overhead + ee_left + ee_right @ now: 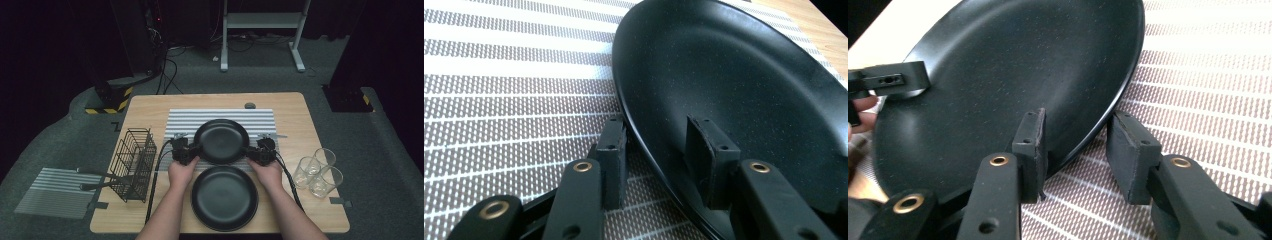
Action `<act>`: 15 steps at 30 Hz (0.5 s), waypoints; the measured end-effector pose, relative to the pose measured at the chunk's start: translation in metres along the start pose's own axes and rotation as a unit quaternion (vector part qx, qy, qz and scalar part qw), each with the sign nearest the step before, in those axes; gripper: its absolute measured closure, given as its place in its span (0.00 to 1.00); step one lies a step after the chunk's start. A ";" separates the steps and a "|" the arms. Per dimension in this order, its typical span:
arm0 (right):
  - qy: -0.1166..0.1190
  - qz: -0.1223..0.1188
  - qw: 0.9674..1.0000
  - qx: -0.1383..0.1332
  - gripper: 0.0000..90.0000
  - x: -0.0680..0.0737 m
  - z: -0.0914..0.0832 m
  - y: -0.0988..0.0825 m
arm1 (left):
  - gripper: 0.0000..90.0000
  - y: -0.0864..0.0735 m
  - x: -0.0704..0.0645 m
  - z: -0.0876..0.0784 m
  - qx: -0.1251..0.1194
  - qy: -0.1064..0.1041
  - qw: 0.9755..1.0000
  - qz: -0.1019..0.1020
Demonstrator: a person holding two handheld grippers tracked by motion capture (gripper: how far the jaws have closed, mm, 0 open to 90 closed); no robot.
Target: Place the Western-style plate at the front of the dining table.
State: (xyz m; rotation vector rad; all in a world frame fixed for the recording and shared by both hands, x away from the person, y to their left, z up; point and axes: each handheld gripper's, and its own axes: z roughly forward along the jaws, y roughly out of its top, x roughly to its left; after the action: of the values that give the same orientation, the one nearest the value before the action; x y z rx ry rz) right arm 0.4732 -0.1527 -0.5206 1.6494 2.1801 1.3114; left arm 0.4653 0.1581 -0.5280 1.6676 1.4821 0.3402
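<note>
From the high view, 2 black plates lie on the wooden table [295,107]: the far plate [221,141] sits on a striped mat [180,120], and the near plate [224,197] lies on bare wood just in front of it. The left gripper [186,151] is at the far plate's left rim and the right gripper [260,153] at its right rim, each in 1 hand. A wire basket [132,162] stands at the left, and 3 clear glasses [318,173] are clustered at the right. A second striped mat [57,192] lies on the floor to the left.

The left gripper view adds what the overhead cannot: the far plate [734,95] has its rim between the left gripper [659,155]'s 2 jaws, 1 over the inside and 1 outside over the mat [514,90], with a visible gap at the pads, so the grip is loose.

The right gripper view shows the same for the right gripper [1075,150]: its jaws straddle the plate [998,85] rim without pressing, released. A jaw of the left gripper [893,80] shows at the plate's opposite edge.
</note>
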 end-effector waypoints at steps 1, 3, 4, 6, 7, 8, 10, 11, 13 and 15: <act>0.002 0.000 1.000 0.003 0.67 0.000 -0.002 -0.001 | 0.68 -0.001 -0.001 -0.001 0.000 -0.001 1.000 -0.004; 0.002 0.006 1.000 -0.004 0.67 0.002 -0.002 -0.002 | 0.69 -0.002 -0.002 -0.002 0.000 0.001 1.000 -0.002; 0.001 0.003 1.000 -0.003 0.67 0.001 -0.003 -0.002 | 0.69 -0.002 -0.002 -0.003 0.002 0.002 1.000 0.000; -0.001 0.006 1.000 0.001 0.68 0.002 -0.004 -0.002 | 0.68 -0.003 -0.003 -0.004 0.001 0.003 1.000 0.001; -0.001 0.005 1.000 0.000 0.68 0.001 -0.004 -0.002 | 0.68 -0.004 -0.004 -0.004 0.000 0.002 1.000 -0.005; -0.002 0.009 1.000 -0.003 0.69 0.002 -0.003 -0.002 | 0.68 -0.004 -0.003 -0.005 0.000 0.003 1.000 0.001; -0.006 0.008 1.000 0.000 0.70 0.001 -0.001 0.000 | 0.68 -0.005 -0.004 -0.005 -0.001 0.004 1.000 0.000; -0.008 0.008 1.000 0.003 0.71 0.001 -0.001 0.001 | 0.68 -0.005 -0.005 -0.005 -0.001 0.007 1.000 0.000; -0.009 0.008 1.000 -0.001 0.71 -0.001 0.001 0.002 | 0.67 -0.006 -0.007 -0.005 -0.001 0.007 1.000 -0.002; -0.010 0.012 1.000 -0.005 0.71 -0.002 0.003 0.003 | 0.67 -0.006 -0.006 -0.005 -0.001 0.004 1.000 0.004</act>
State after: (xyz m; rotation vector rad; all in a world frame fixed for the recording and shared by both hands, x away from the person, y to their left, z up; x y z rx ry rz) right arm 0.4775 -0.1527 -0.5215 1.6835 2.1453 1.3049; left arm 0.4566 0.1541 -0.5276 1.6727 1.4821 0.3530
